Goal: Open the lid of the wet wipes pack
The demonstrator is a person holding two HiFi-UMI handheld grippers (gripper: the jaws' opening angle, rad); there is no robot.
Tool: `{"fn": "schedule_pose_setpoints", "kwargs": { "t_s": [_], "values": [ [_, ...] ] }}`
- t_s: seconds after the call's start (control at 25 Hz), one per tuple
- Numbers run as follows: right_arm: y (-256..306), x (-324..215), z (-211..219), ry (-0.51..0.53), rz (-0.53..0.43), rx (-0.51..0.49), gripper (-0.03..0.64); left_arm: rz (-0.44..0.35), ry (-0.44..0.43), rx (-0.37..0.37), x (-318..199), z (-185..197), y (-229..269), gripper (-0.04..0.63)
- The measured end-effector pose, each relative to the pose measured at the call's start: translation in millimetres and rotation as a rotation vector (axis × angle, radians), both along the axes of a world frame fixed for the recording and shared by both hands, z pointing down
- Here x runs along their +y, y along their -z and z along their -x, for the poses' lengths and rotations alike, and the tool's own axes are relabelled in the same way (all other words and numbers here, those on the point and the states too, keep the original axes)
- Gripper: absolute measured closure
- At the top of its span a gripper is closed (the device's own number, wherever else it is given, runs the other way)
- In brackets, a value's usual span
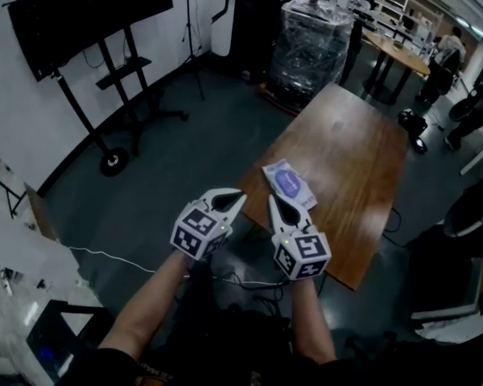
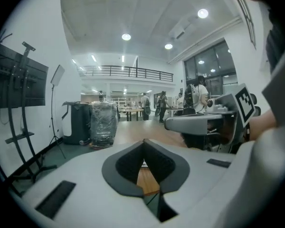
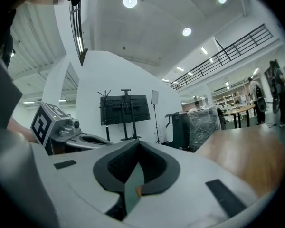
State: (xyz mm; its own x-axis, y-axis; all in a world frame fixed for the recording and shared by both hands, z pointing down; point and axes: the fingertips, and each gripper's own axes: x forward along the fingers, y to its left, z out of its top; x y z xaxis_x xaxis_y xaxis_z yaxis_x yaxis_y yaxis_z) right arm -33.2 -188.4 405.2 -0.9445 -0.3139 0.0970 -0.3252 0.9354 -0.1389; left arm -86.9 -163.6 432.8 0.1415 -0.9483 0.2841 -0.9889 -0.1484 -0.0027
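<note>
A wet wipes pack point(image 1: 288, 183), white with a purple lid, lies near the front left corner of a brown wooden table point(image 1: 354, 159). Both grippers hang side by side just short of that corner, over the dark floor. My left gripper point(image 1: 241, 193) point(image 2: 144, 141) is shut with nothing between its fingers, its tip left of the pack. My right gripper point(image 1: 271, 199) point(image 3: 137, 144) is also shut and empty, its tip right at the pack's near edge. In each gripper view the other gripper shows alongside. The pack is not clearly visible in either gripper view.
A black screen on a wheeled stand point(image 1: 88, 10) is at the far left by the wall. A plastic-wrapped pallet point(image 1: 310, 43) stands beyond the table's far end. Another table point(image 1: 394, 51) and people are at the back right. Cables point(image 1: 225, 278) trail on the floor below my arms.
</note>
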Motion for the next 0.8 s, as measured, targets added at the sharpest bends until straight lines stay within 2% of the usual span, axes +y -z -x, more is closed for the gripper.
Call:
{"fn": "schedule_pose_setpoints", "kwargs": {
  "t_s": [0.4, 0.6, 0.8],
  "values": [
    [-26, -74, 9, -0.218, -0.023, 0.069, 0.606, 0.055, -0.25, -0.019, -98, 14, -40, 0.6],
    [-50, -95, 12, -0.346, 0.012, 0.101, 0.606, 0.145, -0.39, -0.041, -130, 22, -82, 0.6],
    [-73, -116, 21, -0.45, 0.044, 0.173, 0.606, 0.233, -0.486, -0.073, -157, 34, -116, 0.6]
  ]
}}
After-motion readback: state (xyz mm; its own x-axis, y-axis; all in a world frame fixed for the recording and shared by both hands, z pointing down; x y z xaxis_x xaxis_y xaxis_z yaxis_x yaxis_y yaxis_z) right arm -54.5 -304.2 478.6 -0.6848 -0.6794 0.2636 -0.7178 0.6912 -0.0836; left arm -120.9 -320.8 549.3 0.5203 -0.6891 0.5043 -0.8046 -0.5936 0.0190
